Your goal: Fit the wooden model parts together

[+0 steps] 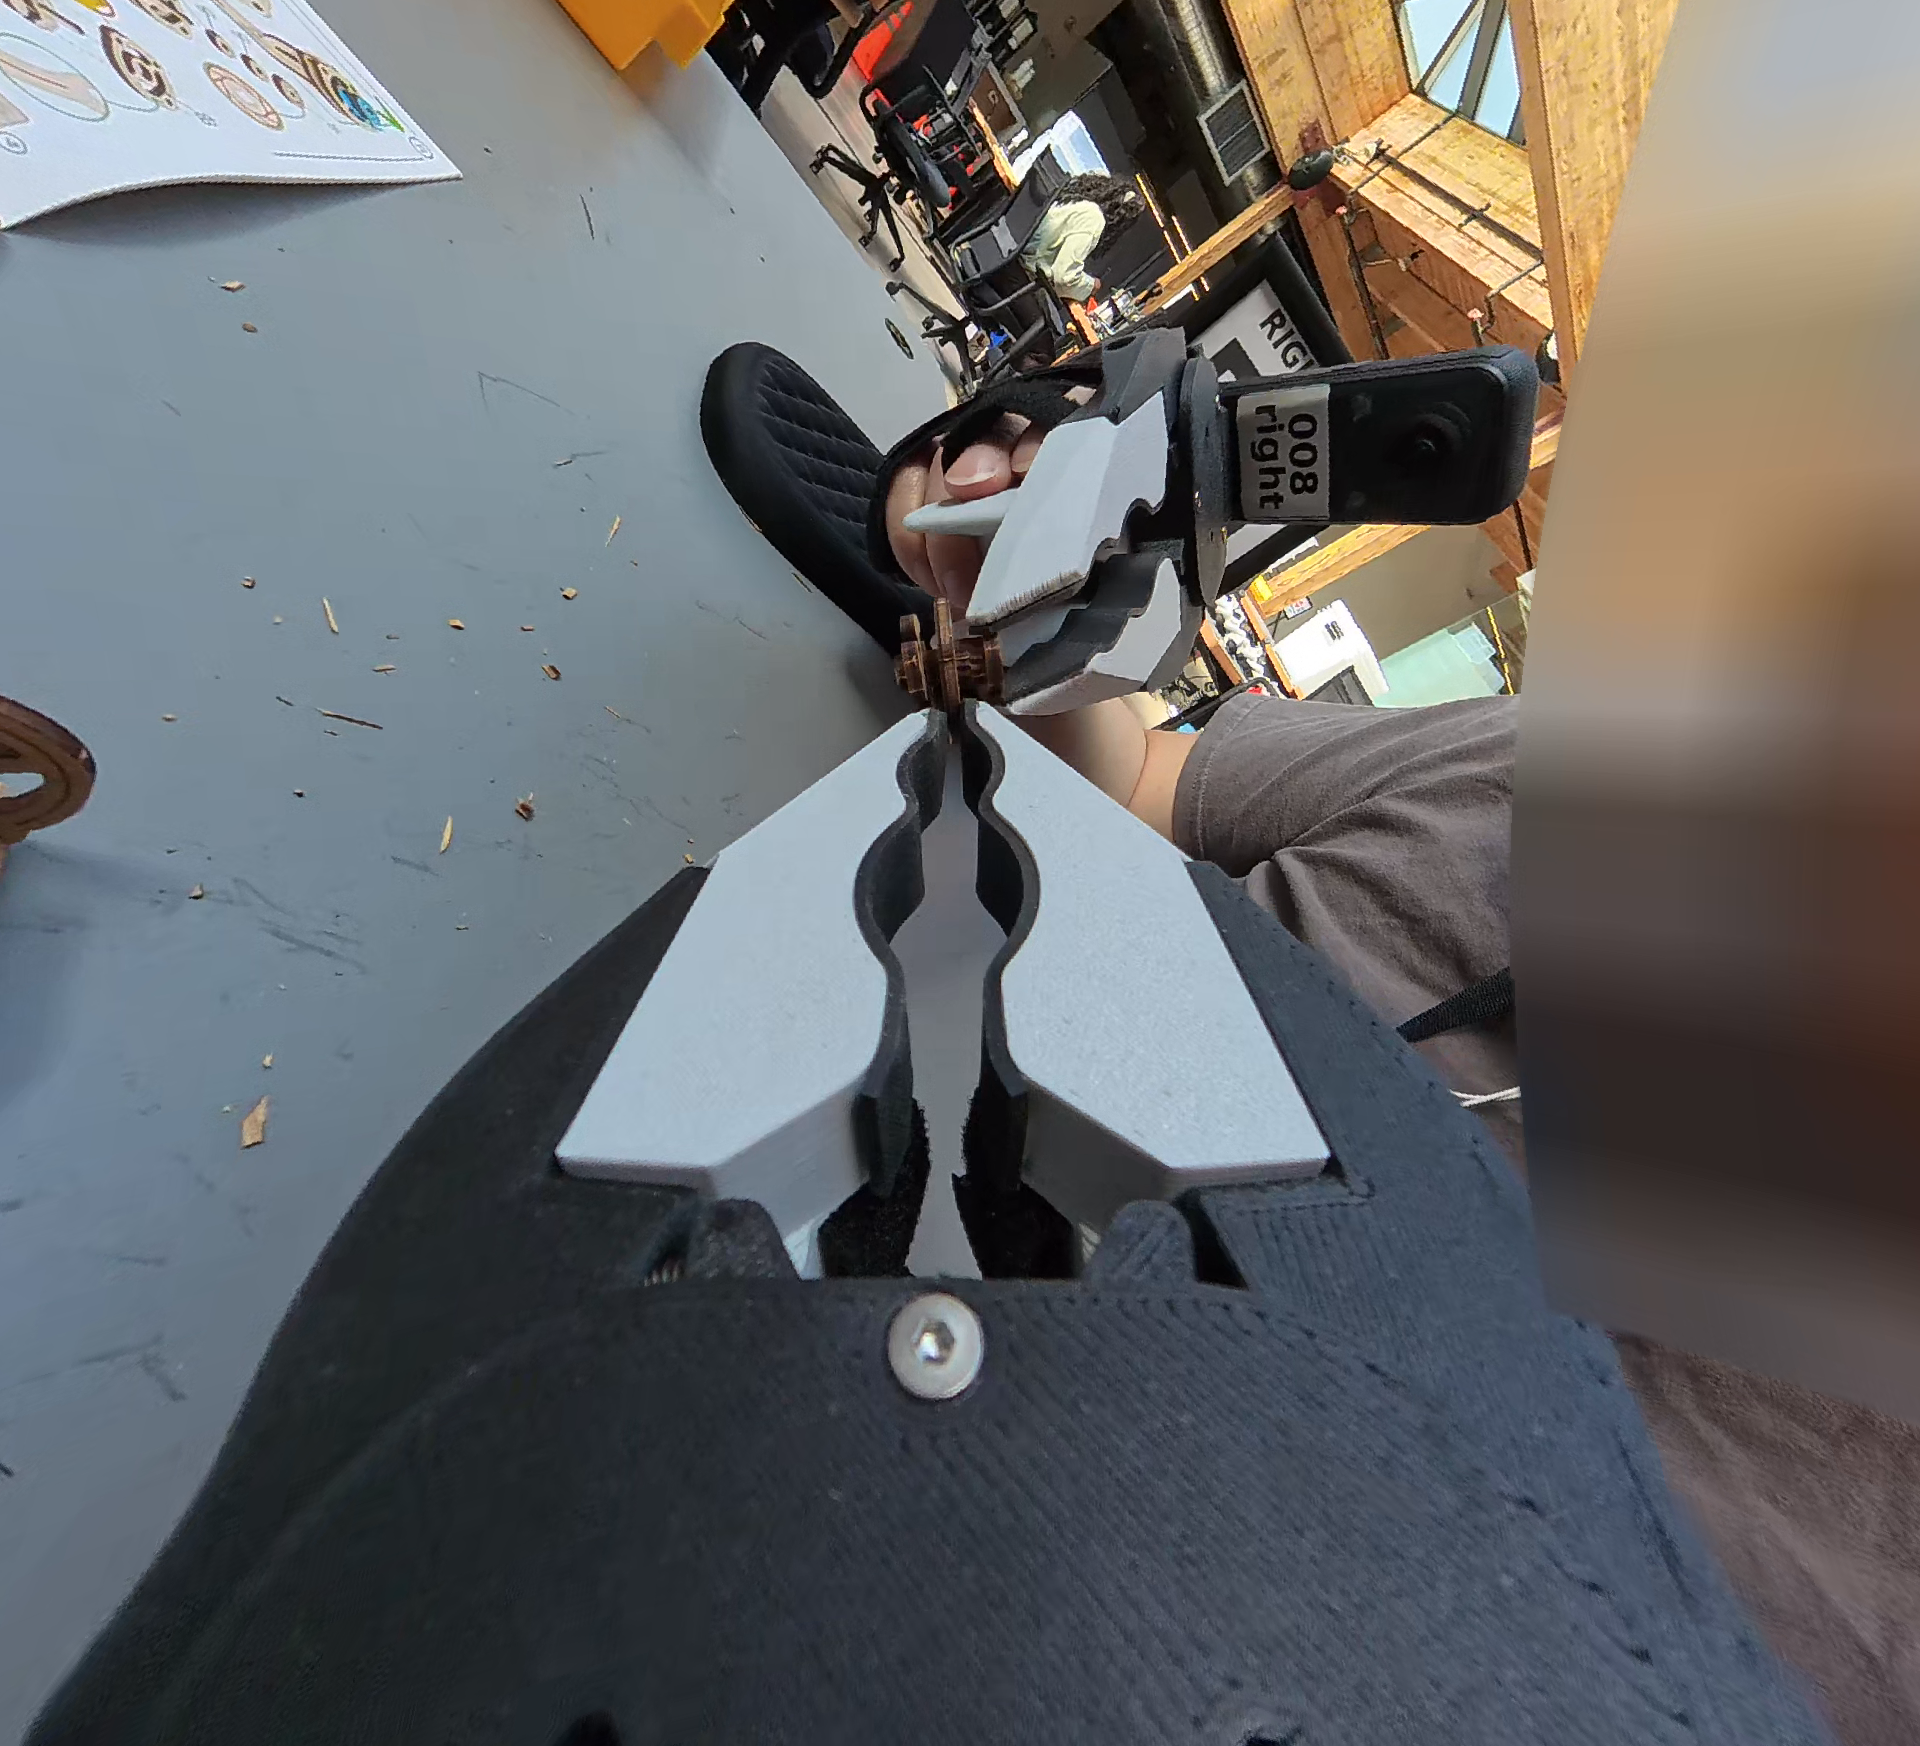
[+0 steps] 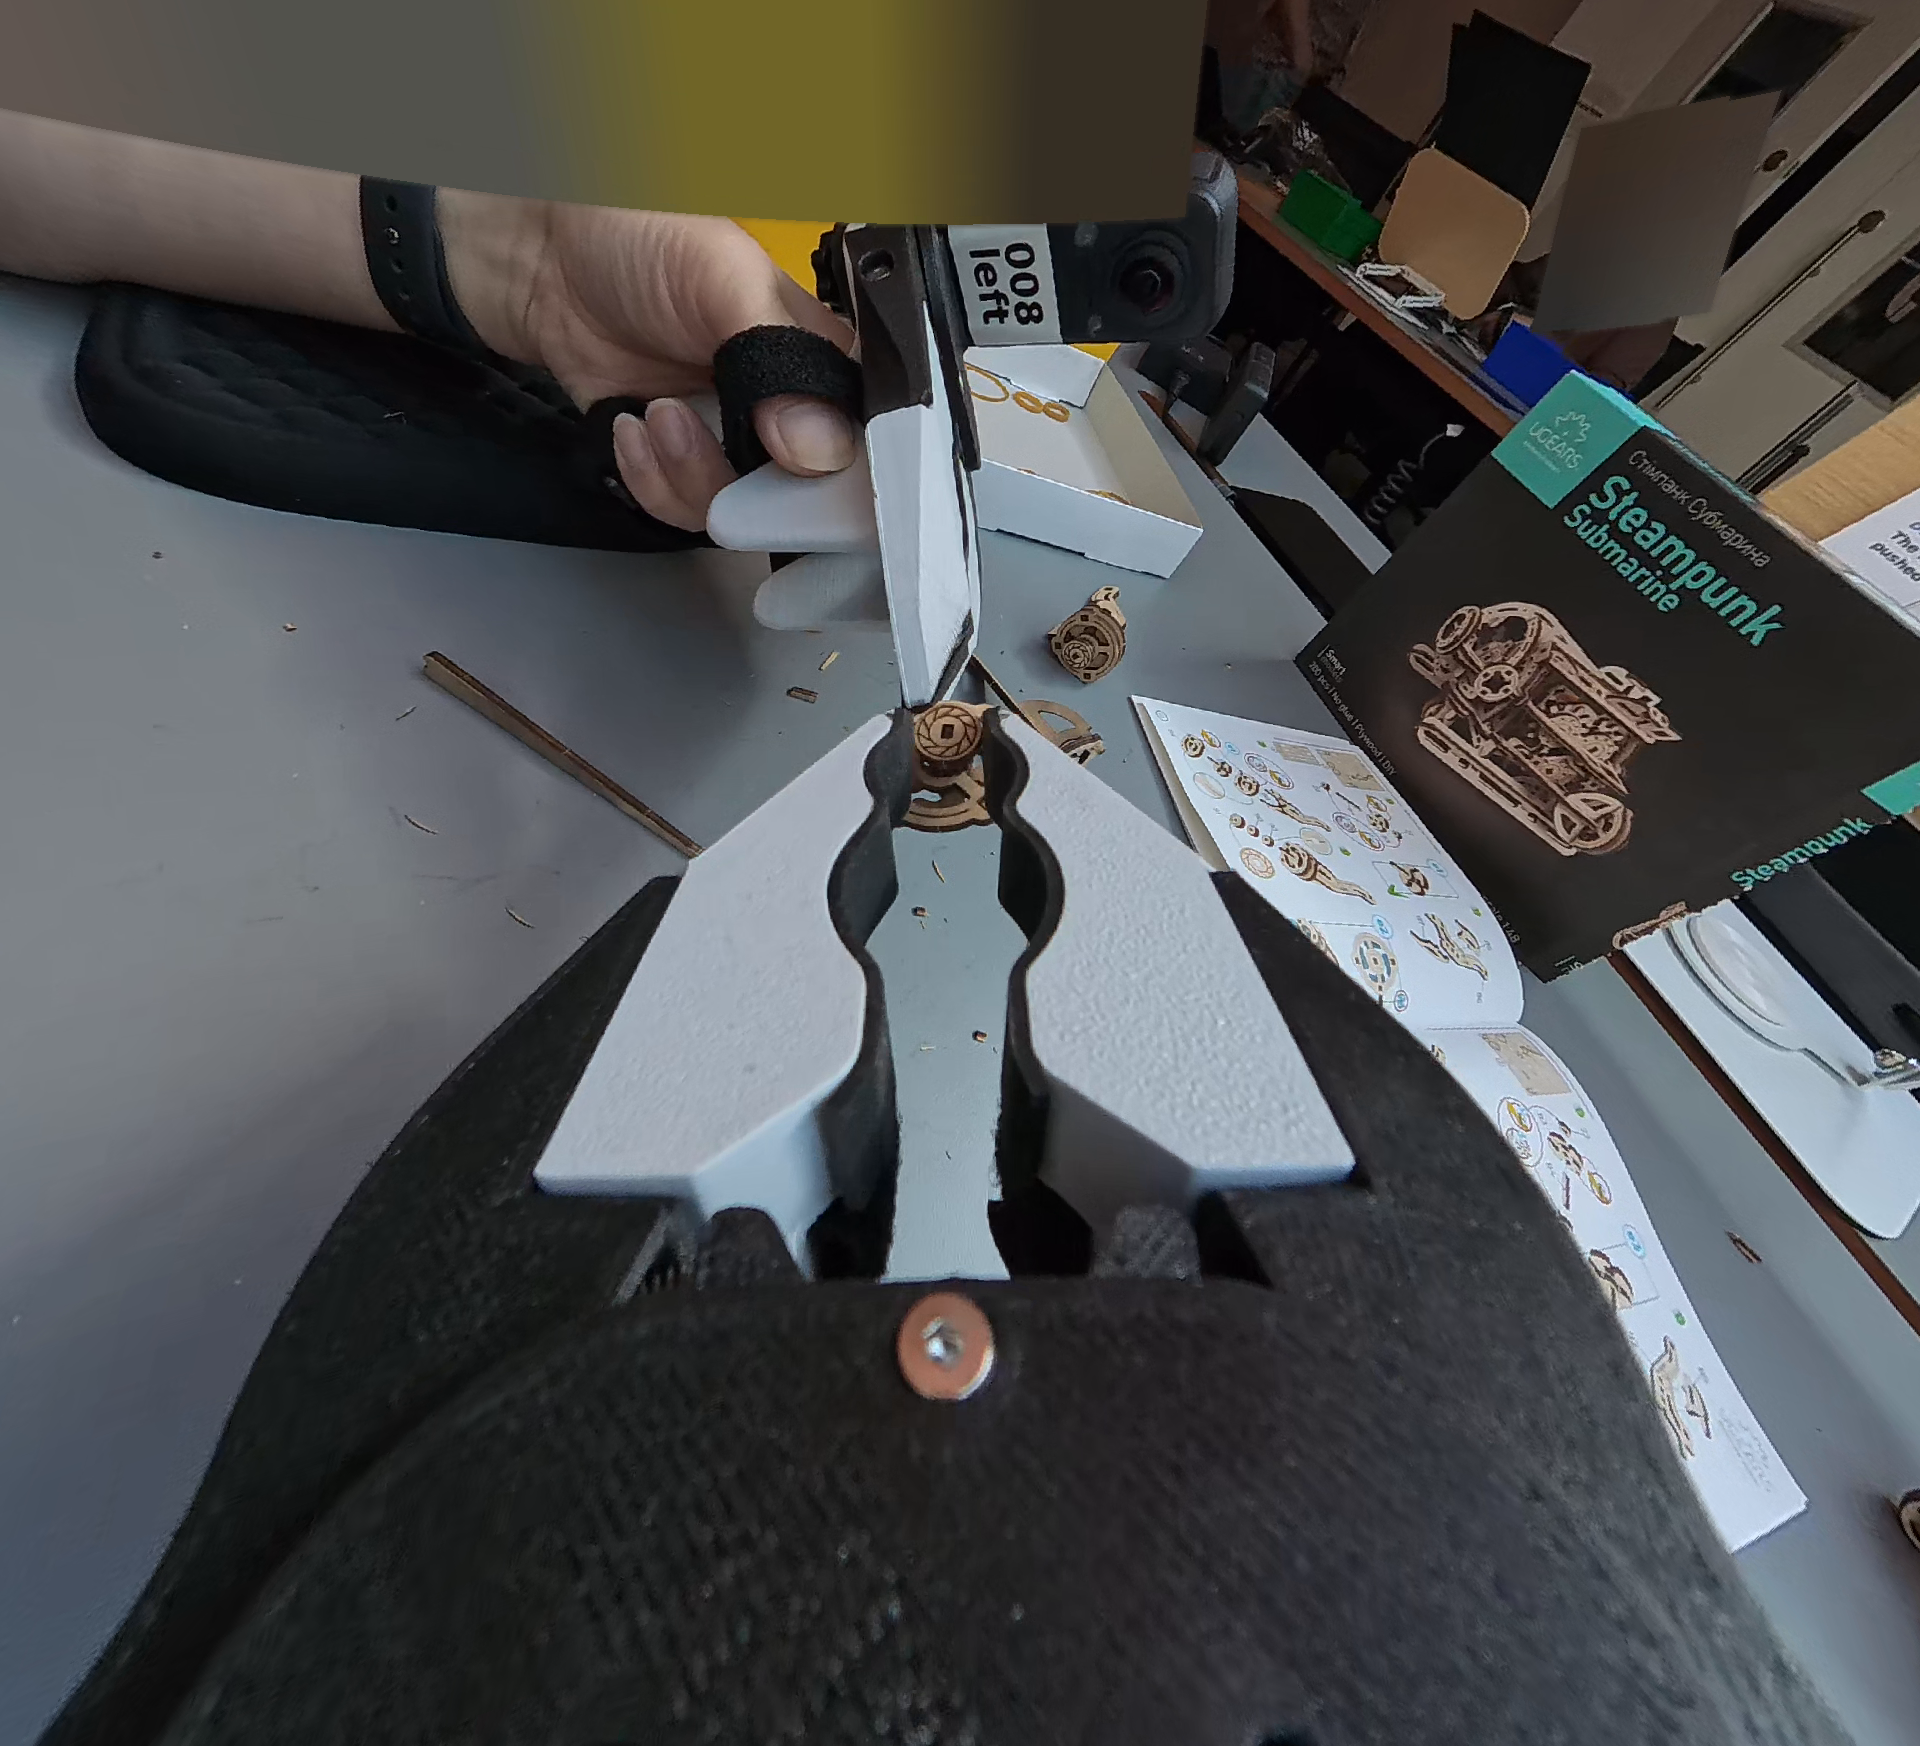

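Right gripper (image 2: pixel 943 732) pinching small round laser-cut plywood gear assembly (image 2: pixel 948 740) at its rim; left gripper (image 1: pixel 954 722) clamping its thin tab beside that (looks light, brittle).

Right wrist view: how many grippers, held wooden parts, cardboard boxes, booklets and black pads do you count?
Grey-and-black two-finger grippers: 2 (left gripper, right gripper)
Small round brown wooden part, gripped: 1
Cardboard boxes: 2 (dark printed box, open white box)
Open paper instruction booklet: 1
Black quilted pad: 1
Total: 7
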### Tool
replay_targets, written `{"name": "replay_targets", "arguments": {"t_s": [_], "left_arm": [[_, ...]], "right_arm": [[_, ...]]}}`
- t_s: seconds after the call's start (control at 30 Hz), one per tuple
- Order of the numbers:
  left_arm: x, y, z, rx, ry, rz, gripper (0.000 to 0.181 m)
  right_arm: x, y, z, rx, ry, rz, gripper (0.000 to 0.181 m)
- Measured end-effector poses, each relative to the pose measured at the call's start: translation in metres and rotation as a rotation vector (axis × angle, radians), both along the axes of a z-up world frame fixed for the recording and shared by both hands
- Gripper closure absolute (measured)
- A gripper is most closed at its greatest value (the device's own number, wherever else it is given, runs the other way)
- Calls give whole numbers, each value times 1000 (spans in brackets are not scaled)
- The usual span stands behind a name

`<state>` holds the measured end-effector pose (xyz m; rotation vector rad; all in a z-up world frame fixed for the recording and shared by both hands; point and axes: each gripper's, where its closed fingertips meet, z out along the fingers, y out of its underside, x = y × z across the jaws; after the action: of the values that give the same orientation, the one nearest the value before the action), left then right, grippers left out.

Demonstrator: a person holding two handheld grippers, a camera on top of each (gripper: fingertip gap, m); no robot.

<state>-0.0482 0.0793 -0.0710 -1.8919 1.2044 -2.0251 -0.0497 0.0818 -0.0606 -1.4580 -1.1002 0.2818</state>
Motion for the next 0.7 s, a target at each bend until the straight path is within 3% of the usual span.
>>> {"name": "replay_targets", "arguments": {"t_s": [0.37,0.57,0.7], "left_arm": [[1,5,5,49,-32,31,181],[-1,16,16,99,-90,85,169],[0,7,18,86,-117,35,168]], "right_arm": [[5,5,1,-86,72,-25,170],[21,8,27,-231,378,8,170],[30,2,51,-405,690,144,171]]}}
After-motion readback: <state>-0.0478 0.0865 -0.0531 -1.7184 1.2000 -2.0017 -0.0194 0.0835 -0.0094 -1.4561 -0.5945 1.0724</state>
